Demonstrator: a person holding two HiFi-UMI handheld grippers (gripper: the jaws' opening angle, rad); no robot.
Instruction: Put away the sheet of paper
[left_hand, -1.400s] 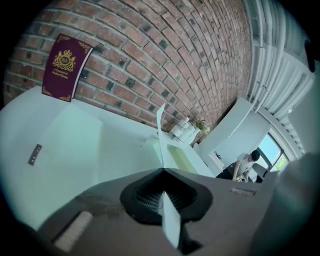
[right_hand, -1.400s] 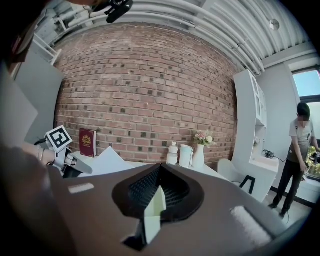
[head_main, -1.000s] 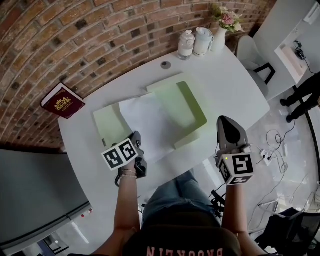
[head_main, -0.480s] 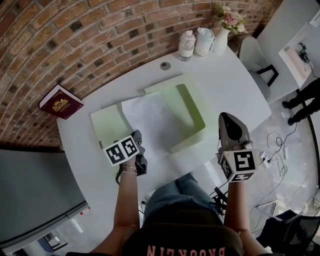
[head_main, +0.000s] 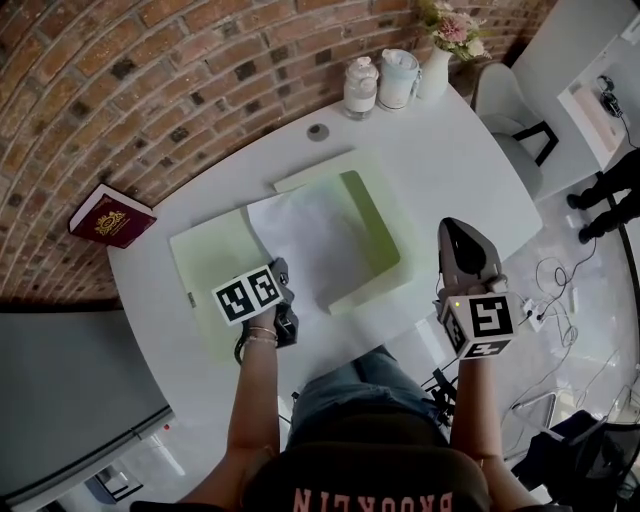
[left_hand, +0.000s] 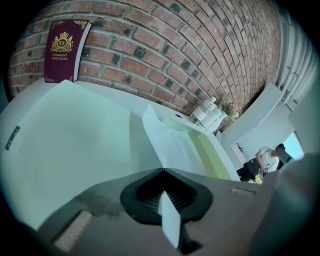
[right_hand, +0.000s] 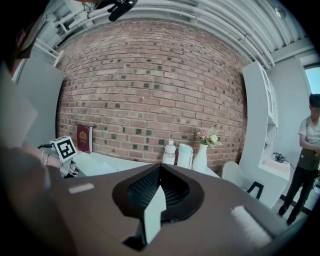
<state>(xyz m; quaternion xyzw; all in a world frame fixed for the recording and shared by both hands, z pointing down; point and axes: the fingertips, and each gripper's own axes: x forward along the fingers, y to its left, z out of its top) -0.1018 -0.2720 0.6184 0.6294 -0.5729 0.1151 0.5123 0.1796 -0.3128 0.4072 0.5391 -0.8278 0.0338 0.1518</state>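
A white sheet of paper (head_main: 305, 240) lies across an open pale green folder (head_main: 375, 235) in the middle of the white table (head_main: 450, 150). The folder's left flap (head_main: 205, 270) lies flat beside it. My left gripper (head_main: 282, 272) is at the sheet's near left edge. In the left gripper view the sheet (left_hand: 167, 145) runs straight into the closed left gripper (left_hand: 162, 170), which looks shut on the sheet's edge. My right gripper (head_main: 453, 230) hovers at the table's near right edge. The right gripper view shows the right gripper (right_hand: 160, 167) shut and holding nothing, aimed at the brick wall.
A maroon book (head_main: 110, 215) leans on the brick wall at the far left. Two jars (head_main: 362, 88) and a flower vase (head_main: 437, 60) stand at the far end, with a small round disc (head_main: 317, 131) near them. A chair (head_main: 505, 110) and a standing person (right_hand: 310, 150) are on the right.
My left gripper has moved forward over the table toward the folder's middle. The folder's left flap now shows wider and flatter. The right gripper has shifted a little forward.
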